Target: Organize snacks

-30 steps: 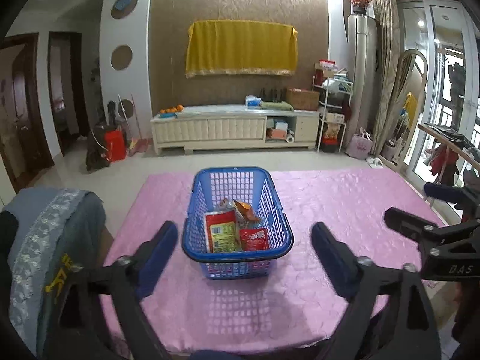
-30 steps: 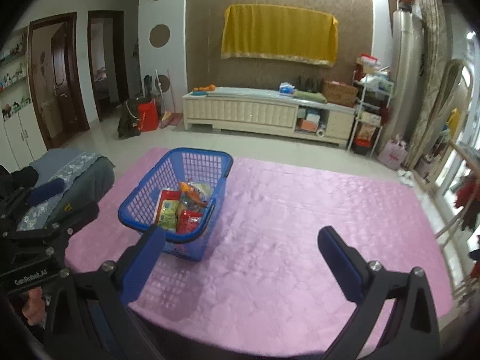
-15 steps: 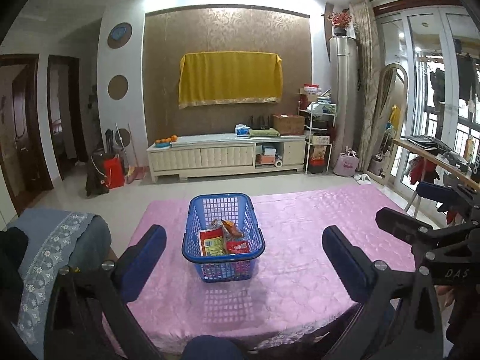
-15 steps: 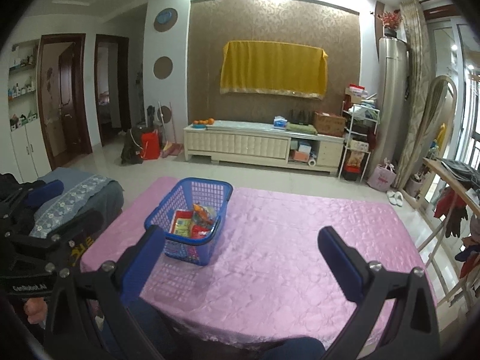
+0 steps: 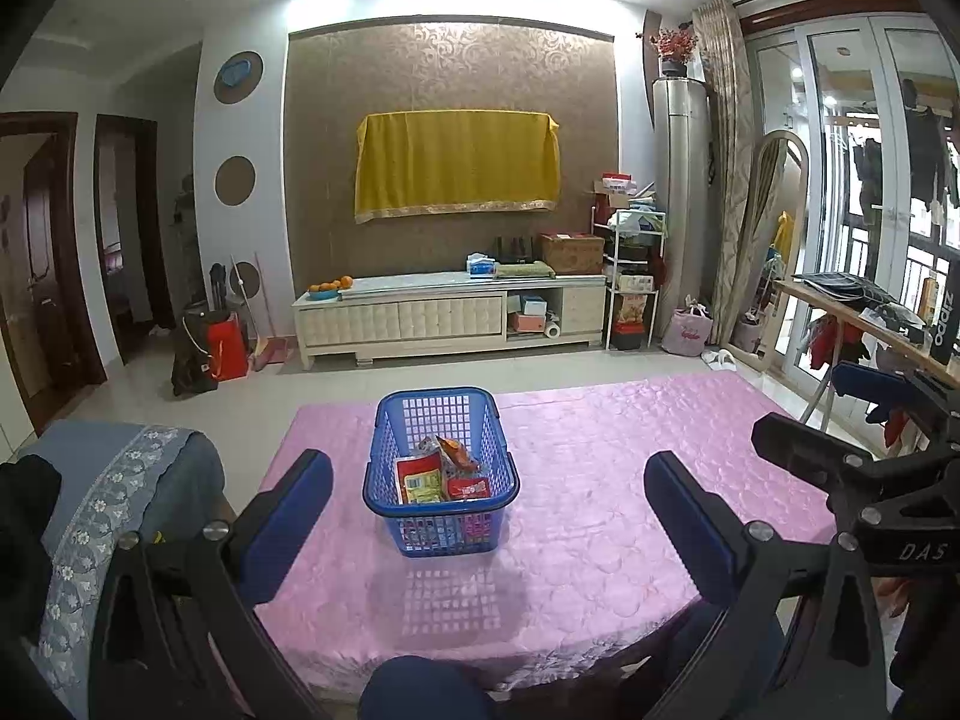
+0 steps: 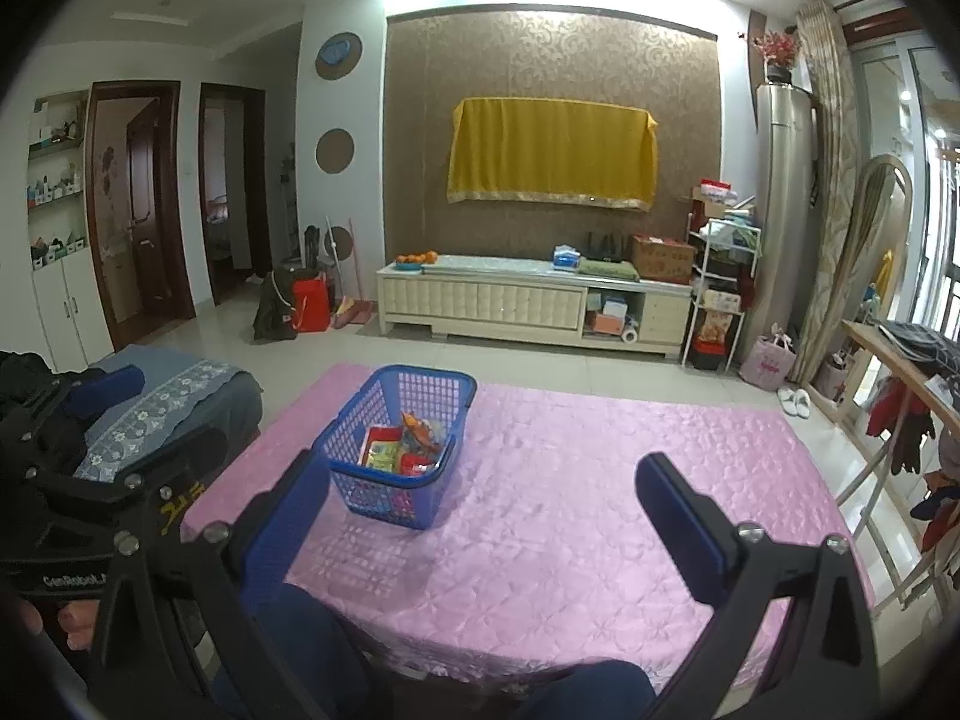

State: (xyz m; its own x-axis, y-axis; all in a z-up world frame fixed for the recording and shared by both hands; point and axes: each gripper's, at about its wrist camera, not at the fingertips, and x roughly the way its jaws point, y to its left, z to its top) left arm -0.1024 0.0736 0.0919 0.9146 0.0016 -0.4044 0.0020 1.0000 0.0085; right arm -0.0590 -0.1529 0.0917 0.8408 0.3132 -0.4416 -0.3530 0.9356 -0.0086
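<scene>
The blue basket [image 5: 441, 474] of snack packets [image 5: 441, 471] sits well beyond both grippers' wide-spread, empty fingers [image 5: 288, 516].

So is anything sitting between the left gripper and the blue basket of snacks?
Nothing visible does. The left gripper is open and empty, pointed at the blue basket, with only bare pink tablecloth between them. The snack packets lie inside the basket. The right gripper is off to the side, also open.

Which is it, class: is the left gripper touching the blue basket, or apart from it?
Apart. In the left wrist view, the left gripper is open, and pink tablecloth shows between both fingers and the blue basket.
</scene>
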